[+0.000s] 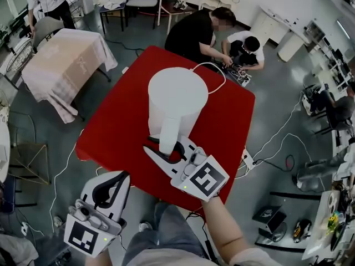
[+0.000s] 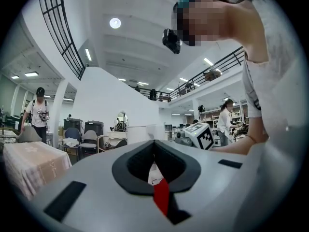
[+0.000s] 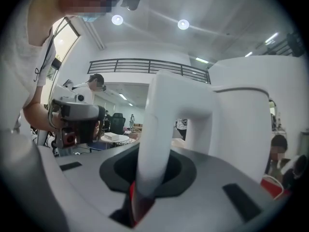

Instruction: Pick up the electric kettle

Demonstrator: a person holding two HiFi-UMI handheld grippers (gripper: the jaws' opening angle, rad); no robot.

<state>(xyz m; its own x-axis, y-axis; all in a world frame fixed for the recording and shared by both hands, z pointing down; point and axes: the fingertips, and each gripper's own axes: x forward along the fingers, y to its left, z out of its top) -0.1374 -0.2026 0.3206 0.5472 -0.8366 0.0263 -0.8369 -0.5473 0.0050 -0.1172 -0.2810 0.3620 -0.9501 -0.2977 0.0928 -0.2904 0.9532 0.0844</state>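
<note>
The white electric kettle (image 1: 176,101) hangs over the red table (image 1: 113,134), and its white cord (image 1: 221,71) trails off the far edge. My right gripper (image 1: 165,147) is shut on the kettle's handle (image 1: 168,134) from the near side. In the right gripper view the handle (image 3: 157,129) runs down between the jaws of the right gripper (image 3: 150,175), with the kettle body (image 3: 241,115) behind it. My left gripper (image 1: 123,177) sits low at the table's near left corner, shut and holding nothing. In its own view the left gripper (image 2: 153,143) has its jaw tips meeting.
Two people (image 1: 222,29) crouch on the floor beyond the table's far edge. A power strip (image 1: 248,159) and cables lie on the floor to the right. A table with a pink cloth (image 1: 66,60) stands at the left, with chairs (image 1: 141,1) behind it.
</note>
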